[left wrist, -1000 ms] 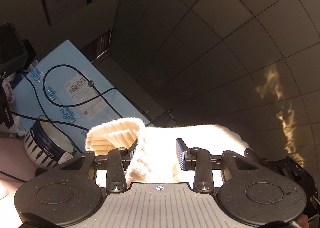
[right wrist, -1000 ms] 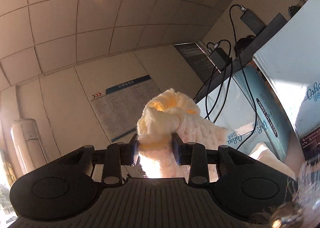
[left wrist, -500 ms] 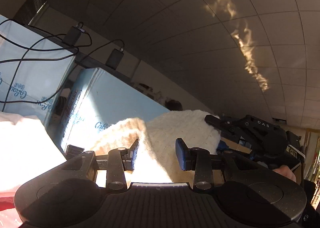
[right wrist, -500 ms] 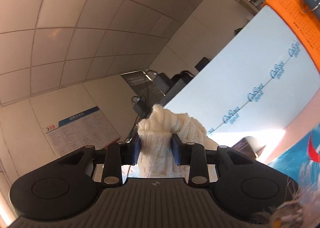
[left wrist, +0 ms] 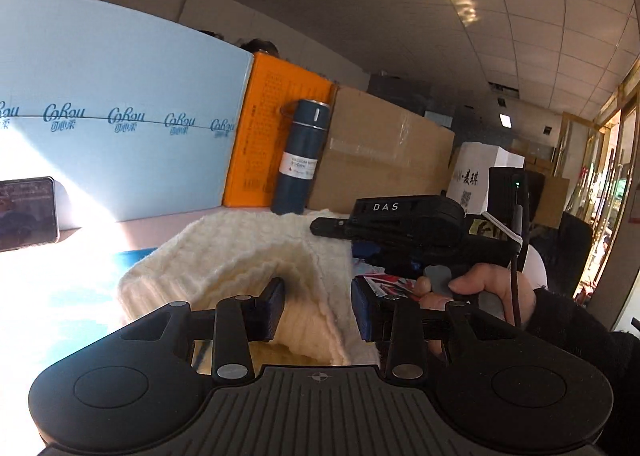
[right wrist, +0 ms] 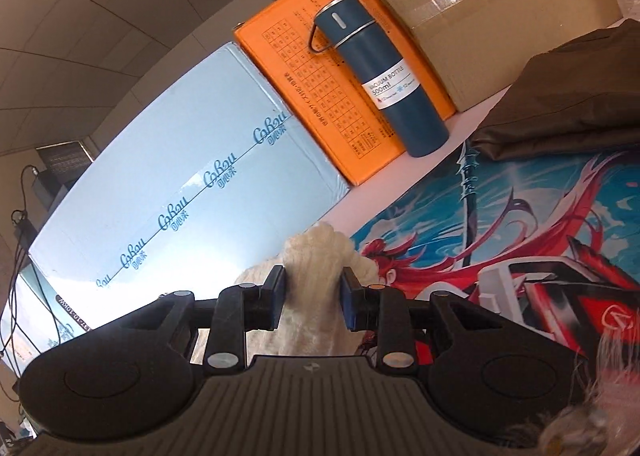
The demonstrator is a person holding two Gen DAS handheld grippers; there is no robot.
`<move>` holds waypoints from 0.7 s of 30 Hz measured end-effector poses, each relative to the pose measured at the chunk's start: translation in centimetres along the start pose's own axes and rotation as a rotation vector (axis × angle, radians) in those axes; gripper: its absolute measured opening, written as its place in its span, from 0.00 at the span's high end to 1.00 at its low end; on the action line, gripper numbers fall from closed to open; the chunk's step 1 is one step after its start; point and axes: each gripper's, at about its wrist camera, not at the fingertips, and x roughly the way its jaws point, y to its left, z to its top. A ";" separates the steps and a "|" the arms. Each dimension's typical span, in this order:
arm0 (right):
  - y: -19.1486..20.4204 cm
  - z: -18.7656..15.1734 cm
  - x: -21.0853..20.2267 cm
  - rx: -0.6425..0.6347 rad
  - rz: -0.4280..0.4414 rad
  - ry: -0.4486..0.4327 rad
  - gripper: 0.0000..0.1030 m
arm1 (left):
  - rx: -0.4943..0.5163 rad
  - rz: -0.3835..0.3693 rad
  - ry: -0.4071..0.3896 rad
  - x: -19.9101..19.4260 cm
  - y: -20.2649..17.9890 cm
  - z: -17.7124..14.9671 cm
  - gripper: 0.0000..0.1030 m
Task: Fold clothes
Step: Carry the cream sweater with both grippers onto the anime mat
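Observation:
A cream knit garment [left wrist: 240, 252] hangs between both grippers above the table. In the left wrist view my left gripper [left wrist: 318, 306] is shut on a fold of it, and the knit drapes left and forward from the pads. My right gripper [right wrist: 313, 292] is shut on a bunched end of the same garment [right wrist: 316, 256], which bulges up past its fingertips. Seen from the left wrist, a hand [left wrist: 480, 288] holds the right gripper's black body beside the knit. The rest of the garment below the grippers is hidden.
Along the back stand a pale blue box [right wrist: 180, 196], an orange box [right wrist: 320, 68], a dark blue vacuum bottle [right wrist: 384, 76] and a cardboard box [right wrist: 500, 8]. A dark olive folded garment [right wrist: 560, 96] lies on a printed mat [right wrist: 520, 216]. A phone [left wrist: 26, 212] stands at the left.
Both views have swung down from the ceiling to the table and the boxes behind it. The cream knit has stayed gripped in both grippers throughout.

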 end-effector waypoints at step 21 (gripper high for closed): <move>7.5 -3.5 -9.3 -0.282 -0.163 -0.213 0.15 | -0.313 -0.042 -0.068 -5.2 -1.2 -0.6 0.06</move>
